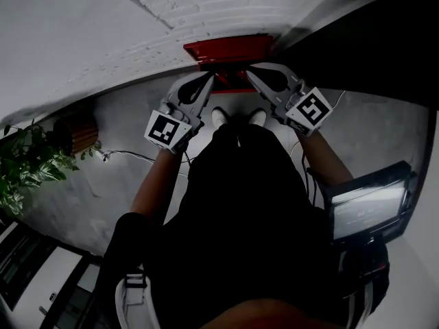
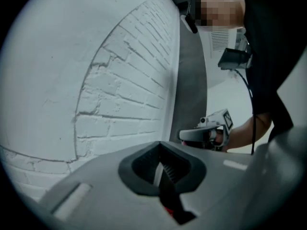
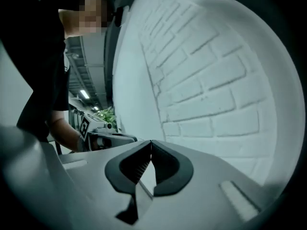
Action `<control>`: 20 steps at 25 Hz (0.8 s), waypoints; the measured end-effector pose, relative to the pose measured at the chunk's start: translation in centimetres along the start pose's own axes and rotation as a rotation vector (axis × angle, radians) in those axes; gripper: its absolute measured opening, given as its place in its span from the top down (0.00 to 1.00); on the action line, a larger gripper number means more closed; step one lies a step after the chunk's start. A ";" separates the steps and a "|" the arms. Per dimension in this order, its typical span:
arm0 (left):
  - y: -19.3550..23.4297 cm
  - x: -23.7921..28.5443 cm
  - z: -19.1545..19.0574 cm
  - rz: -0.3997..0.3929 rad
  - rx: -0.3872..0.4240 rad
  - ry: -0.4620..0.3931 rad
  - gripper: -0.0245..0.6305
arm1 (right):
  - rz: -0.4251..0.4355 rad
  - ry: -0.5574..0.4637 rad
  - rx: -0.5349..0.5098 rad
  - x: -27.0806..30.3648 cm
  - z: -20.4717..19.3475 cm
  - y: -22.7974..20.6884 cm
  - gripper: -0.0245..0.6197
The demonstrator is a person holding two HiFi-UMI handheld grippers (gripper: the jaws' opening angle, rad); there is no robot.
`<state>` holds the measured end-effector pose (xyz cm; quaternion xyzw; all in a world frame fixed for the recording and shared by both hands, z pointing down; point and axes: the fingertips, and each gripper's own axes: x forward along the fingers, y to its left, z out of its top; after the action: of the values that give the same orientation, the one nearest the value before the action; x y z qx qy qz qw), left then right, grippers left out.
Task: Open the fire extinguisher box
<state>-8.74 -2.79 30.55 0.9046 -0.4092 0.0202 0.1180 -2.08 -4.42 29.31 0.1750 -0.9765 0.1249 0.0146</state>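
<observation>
The red fire extinguisher box (image 1: 230, 50) stands on the floor against the white brick wall (image 1: 103, 26), top centre of the head view. My left gripper (image 1: 211, 79) points at the box's lower left front and my right gripper (image 1: 250, 72) at its lower right front, both tips close to it. Whether either touches the box I cannot tell. Seen along its own jaws, the left gripper (image 2: 160, 146) has its tips together before the brick wall, and the right gripper (image 3: 151, 143) is likewise shut with nothing held. Each gripper view shows the other gripper beside it.
A leafy plant (image 1: 24, 163) and a brown slatted object (image 1: 75, 134) are at the left. A thin cable (image 1: 130, 155) runs over the grey floor. A lit screen (image 1: 367, 208) hangs at the person's right side. White shoes (image 1: 236, 117) stand just short of the box.
</observation>
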 end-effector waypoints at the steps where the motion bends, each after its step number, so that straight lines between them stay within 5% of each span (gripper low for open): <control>1: -0.7 -0.2 1.0 -0.007 0.001 -0.010 0.96 | 0.017 -0.004 -0.032 -0.3 1.4 1.0 0.95; 8: -5.9 -2.7 5.5 -0.057 0.038 -0.059 0.96 | 0.056 -0.013 -0.130 -2.5 6.7 6.9 0.95; 20: -6.1 -2.1 5.0 -0.107 0.066 -0.081 0.96 | 0.048 -0.029 -0.141 -1.4 5.8 6.5 0.95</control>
<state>-5.88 1.50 24.25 0.9287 -0.3637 -0.0095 0.0723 -2.93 0.46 22.02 0.1519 -0.9869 0.0534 0.0098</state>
